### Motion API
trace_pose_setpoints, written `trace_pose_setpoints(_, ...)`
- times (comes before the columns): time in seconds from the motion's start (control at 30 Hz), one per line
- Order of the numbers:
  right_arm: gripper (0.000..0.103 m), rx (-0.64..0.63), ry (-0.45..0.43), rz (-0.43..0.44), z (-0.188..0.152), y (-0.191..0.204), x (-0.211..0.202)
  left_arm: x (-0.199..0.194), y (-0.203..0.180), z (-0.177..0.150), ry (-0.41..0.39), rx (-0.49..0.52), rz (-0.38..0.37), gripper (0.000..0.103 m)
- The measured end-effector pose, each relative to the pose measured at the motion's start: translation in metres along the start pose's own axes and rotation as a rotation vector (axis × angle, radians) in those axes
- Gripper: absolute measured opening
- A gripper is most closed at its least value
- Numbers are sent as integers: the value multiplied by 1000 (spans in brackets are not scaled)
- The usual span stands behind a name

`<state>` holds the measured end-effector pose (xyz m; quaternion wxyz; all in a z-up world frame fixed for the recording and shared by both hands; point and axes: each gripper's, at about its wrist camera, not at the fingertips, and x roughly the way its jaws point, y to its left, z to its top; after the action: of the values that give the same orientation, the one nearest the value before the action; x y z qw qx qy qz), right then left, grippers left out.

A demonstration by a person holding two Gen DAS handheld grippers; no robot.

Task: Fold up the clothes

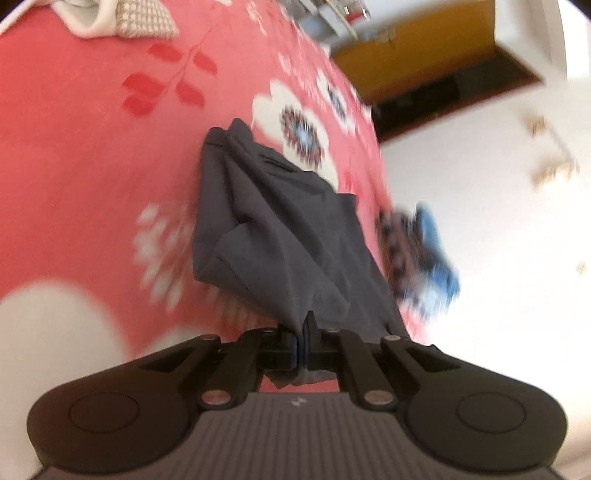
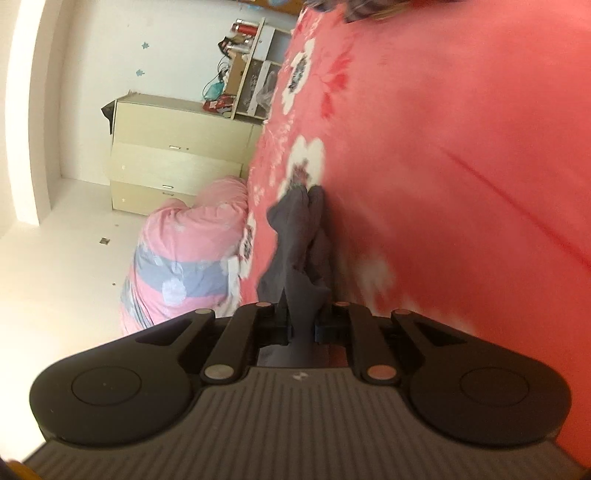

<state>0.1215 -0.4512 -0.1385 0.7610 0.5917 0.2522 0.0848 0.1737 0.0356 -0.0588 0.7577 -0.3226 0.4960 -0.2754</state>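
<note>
A dark grey garment (image 1: 280, 221) lies stretched over the red flowered bedspread (image 1: 85, 155). My left gripper (image 1: 301, 339) is shut on its near edge, with the cloth pinched between the black fingers and pulled taut toward the camera. In the right wrist view the same grey garment (image 2: 299, 243) runs in folds away from my right gripper (image 2: 302, 325), which is shut on a bunched part of it. The far end of the cloth rests on the bedspread (image 2: 461, 155).
A white and checked cloth pile (image 1: 122, 18) lies at the far corner of the bed. Blue patterned fabric (image 1: 424, 247) hangs at the bed's edge. A pink and grey bundle (image 2: 188, 251) leans against the bedside, near a beige drawer cabinet (image 2: 170, 155) and a shelf (image 2: 258, 66).
</note>
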Motion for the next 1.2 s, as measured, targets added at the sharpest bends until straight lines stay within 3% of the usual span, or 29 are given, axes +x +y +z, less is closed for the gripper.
trace_pose_setpoints(0.1, 15, -20, 5, -54, -47, -17, -42, -9, 6, -33, 56, 91, 140, 7)
trace_pose_setpoints(0.13, 12, -34, 2, -96, -58, -24, -52, -9, 10, -39, 61, 114, 183, 8)
trace_pose_setpoints(0.2, 14, -97, -45, -103, -66, -28, -71, -10, 17, -51, 71, 159, 269, 15)
trace_pose_setpoints(0.27, 20, -164, -120, -159, -65, -15, -91, -23, 16, -56, 15, 193, 287, 19)
trace_pose_setpoints(0.33, 20, -280, -200, -210, -63, 6, -111, -45, 10, -65, -92, 239, 302, 23)
trace_pose_setpoints(0.4, 20, -441, -220, -228, -64, 36, -113, -59, 1, -73, -196, 288, 307, 25)
trace_pose_setpoints(0.47, 21, -626, -221, -229, -69, 70, -108, -59, -10, -82, -253, 347, 295, 26)
trace_pose_setpoints(0.57, 24, -917, -99, -209, -94, 114, -55, -36, -20, -93, -247, 423, 290, 26)
trace_pose_setpoints(0.7, 22, -1241, 134, -163, -134, 148, 47, 2, -12, -105, -202, 454, 399, 24)
trace_pose_setpoints(0.8, 20, -1259, 276, -165, -135, 146, 118, 7, -5, -104, -228, 433, 394, 24)
trace_pose_setpoints(0.9, 13, -1300, 280, -314, -124, 128, 162, 6, 2, -107, -242, 412, 366, 24)
trace_pose_setpoints(0.97, 8, -1250, 178, -365, -93, 117, 162, 5, 5, -108, -250, 412, 351, 24)
trace_pose_setpoints(1.07, 13, -1212, 15, -392, -68, 128, 144, 8, 9, -105, -263, 398, 328, 24)
trace_pose_setpoints(1.13, 13, -1234, 56, -313, -77, 138, 131, 9, 11, -104, -266, 396, 320, 24)
trace_pose_setpoints(1.2, 13, -1278, 196, -209, -99, 146, 135, 9, 13, -103, -270, 393, 312, 24)
